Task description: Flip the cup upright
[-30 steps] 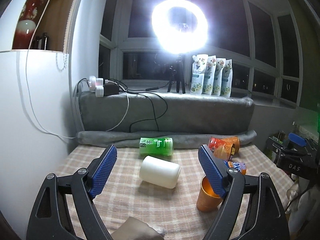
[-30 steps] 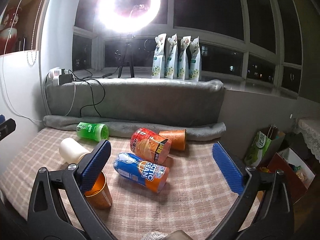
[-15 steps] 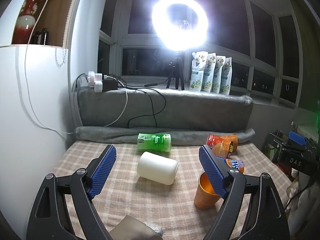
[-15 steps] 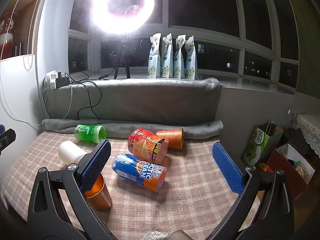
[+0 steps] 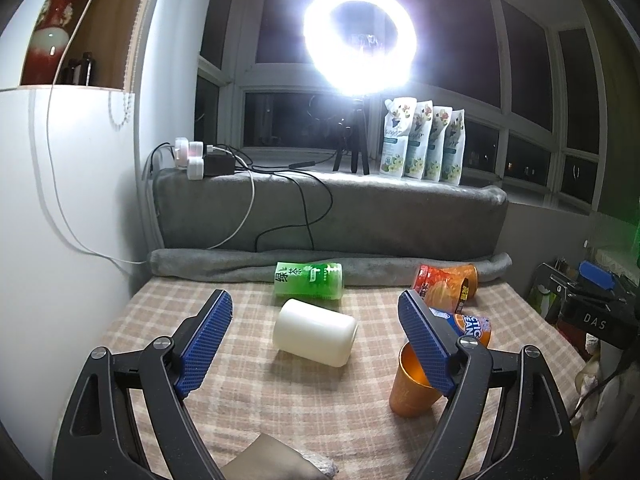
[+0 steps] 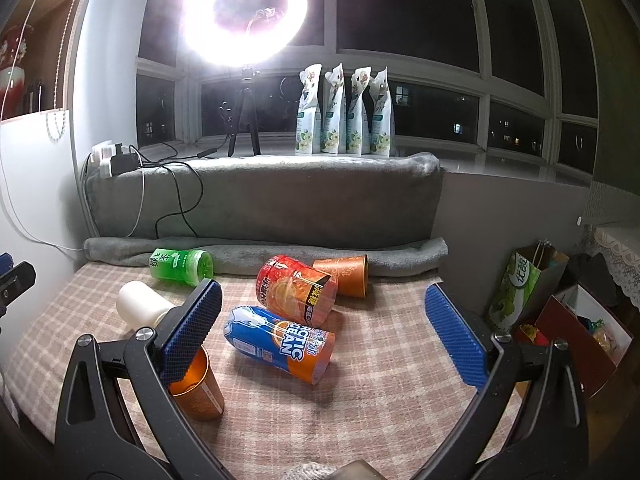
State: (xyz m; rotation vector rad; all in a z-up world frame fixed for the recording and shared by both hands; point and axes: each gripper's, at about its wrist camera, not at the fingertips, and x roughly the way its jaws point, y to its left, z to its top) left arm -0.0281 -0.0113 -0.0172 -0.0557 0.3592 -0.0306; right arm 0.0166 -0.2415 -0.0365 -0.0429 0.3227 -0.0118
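Observation:
Several cups lie on their sides on a checked cloth: a white cup (image 5: 315,332) (image 6: 138,307), a green cup (image 5: 308,281) (image 6: 182,266), a red-orange cup (image 6: 297,295) (image 5: 436,290), a blue-orange cup (image 6: 280,343) (image 5: 470,326) and an orange cup (image 6: 344,276) at the back. An orange metallic cup (image 5: 412,386) (image 6: 196,388) stands upright. My left gripper (image 5: 316,344) is open, with the white cup between and beyond its fingers. My right gripper (image 6: 324,336) is open above the blue-orange cup.
A grey cushion (image 5: 328,212) and rolled blanket (image 6: 264,254) bound the back. A white wall (image 5: 60,220) is at the left. A ring light (image 5: 360,40), pouches (image 6: 346,112) and chargers with cables (image 5: 200,158) sit on the sill. Bags and boxes (image 6: 560,312) stand past the right edge.
Both grippers have drawn back and risen slightly, so the cups sit a little lower and farther in view. Both stay open and the cups have not moved.

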